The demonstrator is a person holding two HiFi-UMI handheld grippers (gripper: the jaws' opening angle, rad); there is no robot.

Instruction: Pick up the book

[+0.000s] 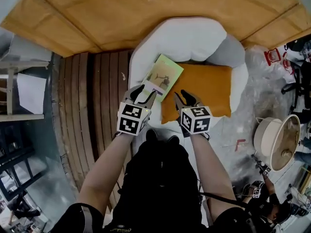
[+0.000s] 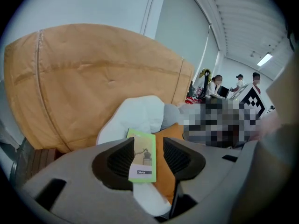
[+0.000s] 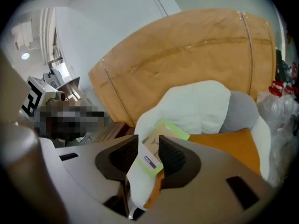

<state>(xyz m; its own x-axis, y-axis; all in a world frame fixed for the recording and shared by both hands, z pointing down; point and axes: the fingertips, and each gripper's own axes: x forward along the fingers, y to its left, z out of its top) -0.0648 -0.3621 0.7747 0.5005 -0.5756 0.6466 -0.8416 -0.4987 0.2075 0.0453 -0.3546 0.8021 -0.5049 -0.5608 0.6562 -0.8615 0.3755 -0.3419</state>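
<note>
While the person's forearms reach forward, each one ends in a marker cube.

Left claw (image 1: 144,95): jaws slightly apart, nothing clamped. Tips sit at the near edge of the book (image 1: 164,74) (contact not clear from above). The left gripper view shows the book framed in the gap, with the pads not pressing on it.

Right claw (image 1: 187,100): jaws also a little apart, empty. It is just right of the left one, over the near edge of the orange cushion (image 1: 206,89).

Book: green cover, lies flat and skewed, partly on the orange cushion and partly on the white cushion (image 1: 187,38) that wraps round it.

Grey cushion (image 1: 234,52) is tucked behind at right. Wooden slats (image 1: 92,96) run left of the seat.

Farthest: large tan padded surface (image 1: 146,13).
</note>
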